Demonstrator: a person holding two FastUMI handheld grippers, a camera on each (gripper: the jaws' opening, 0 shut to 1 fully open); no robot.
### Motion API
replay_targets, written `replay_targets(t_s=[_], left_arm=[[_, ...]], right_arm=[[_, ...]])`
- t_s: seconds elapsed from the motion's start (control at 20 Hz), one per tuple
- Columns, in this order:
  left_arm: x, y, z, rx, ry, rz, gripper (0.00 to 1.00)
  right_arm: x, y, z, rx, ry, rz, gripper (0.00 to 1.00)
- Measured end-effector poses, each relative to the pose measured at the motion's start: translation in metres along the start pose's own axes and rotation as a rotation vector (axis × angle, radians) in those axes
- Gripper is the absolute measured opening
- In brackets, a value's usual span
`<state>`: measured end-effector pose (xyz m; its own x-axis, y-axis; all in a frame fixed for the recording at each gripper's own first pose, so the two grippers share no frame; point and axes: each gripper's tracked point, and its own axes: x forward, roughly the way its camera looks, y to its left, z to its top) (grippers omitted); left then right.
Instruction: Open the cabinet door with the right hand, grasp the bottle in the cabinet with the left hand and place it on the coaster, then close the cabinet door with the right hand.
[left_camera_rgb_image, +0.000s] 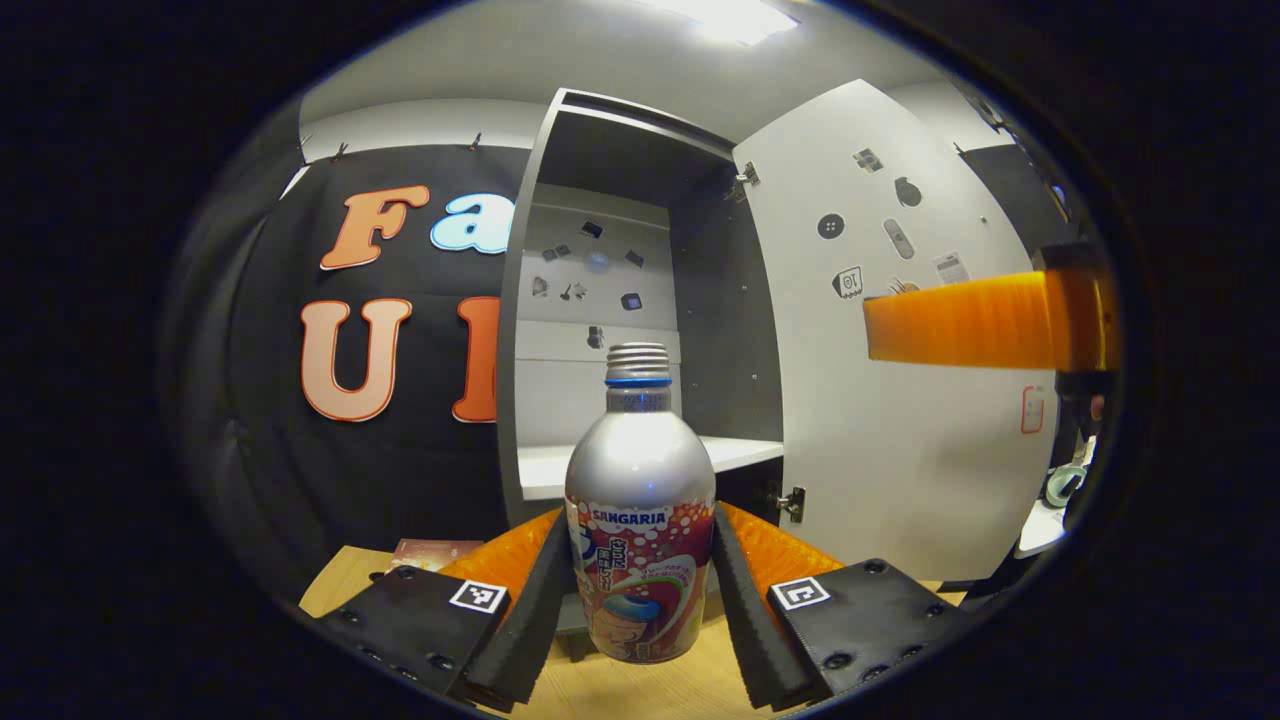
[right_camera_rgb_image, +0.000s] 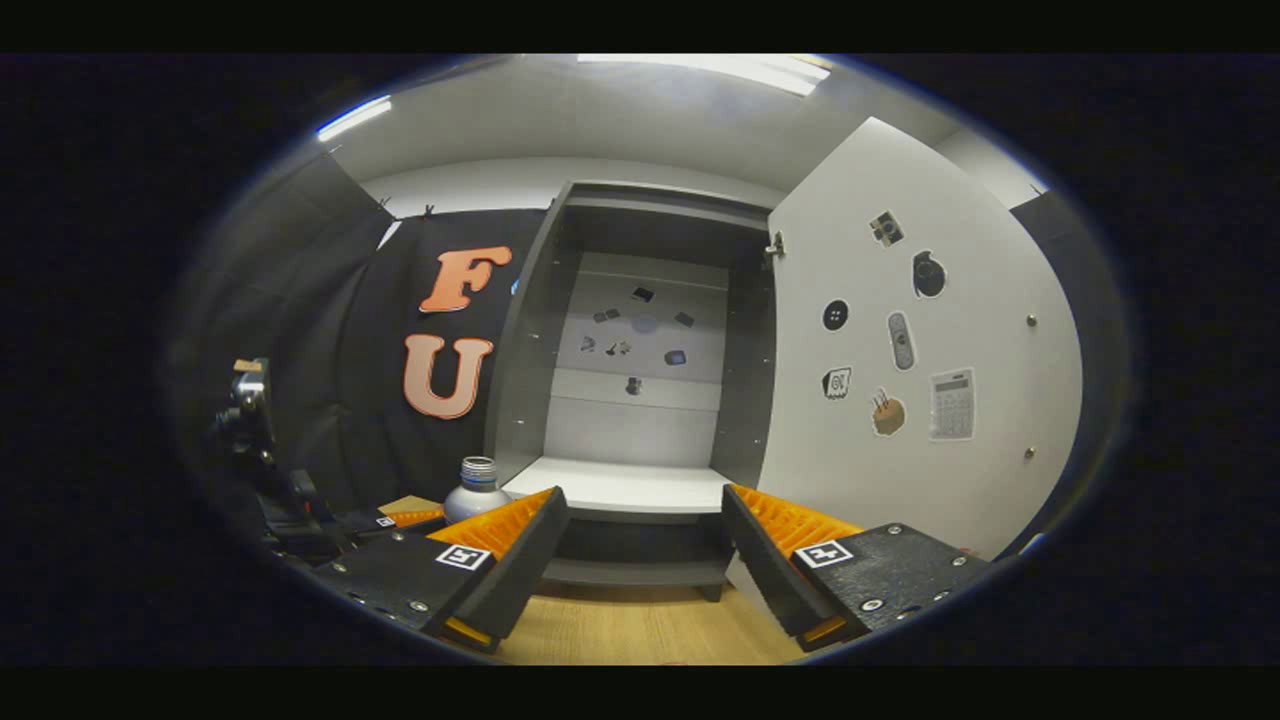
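Gripping the bottle (left_camera_rgb_image: 640, 510) in the left gripper (left_camera_rgb_image: 640, 600), both pads pressed low on its printed body, out of the cabinet (left_camera_rgb_image: 640, 300) and above the wooden table (left_camera_rgb_image: 640, 690). Hanging with fingers spread and empty at 6 o'clock in its own view, right gripper (right_camera_rgb_image: 645, 560), door (right_camera_rgb_image: 920, 350) swung wide at 3 o'clock. Risking a tilt or slip at set-down from the low grip on a slick, top-heavy can; coaster possibly the brown corner at 8 o'clock, cannot tell.

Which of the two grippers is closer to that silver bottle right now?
Left. The left gripper has the bottle between its fingers, pads against its sides. The right gripper is open and off to the bottle's right, facing the open cabinet.
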<state>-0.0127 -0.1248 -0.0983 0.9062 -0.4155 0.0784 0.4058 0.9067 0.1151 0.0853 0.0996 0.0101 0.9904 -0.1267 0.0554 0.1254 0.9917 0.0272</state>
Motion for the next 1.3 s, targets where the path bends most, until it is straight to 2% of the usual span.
replay_targets(t_s=[0.2, 0.7, 0.95, 1.3], left_arm=[[-0.031, 0.002, -0.047, -0.002, 0.056, -0.022, 0.80], [-0.091, 0.014, -0.145, -0.018, 0.186, 0.072, 0.81], [-0.103, 0.019, -0.187, -0.033, 0.252, 0.109, 0.82], [-0.103, 0.017, -0.206, -0.049, 0.270, 0.115, 0.82]], right_arm=[[-0.020, 0.014, -0.021, 0.010, 0.078, -0.039, 0.95], [-0.035, 0.019, -0.034, -0.009, 0.126, -0.010, 0.95], [-0.044, 0.021, -0.044, 0.006, 0.152, 0.004, 0.95], [-0.052, 0.030, -0.054, -0.019, 0.190, 0.028, 0.95]])
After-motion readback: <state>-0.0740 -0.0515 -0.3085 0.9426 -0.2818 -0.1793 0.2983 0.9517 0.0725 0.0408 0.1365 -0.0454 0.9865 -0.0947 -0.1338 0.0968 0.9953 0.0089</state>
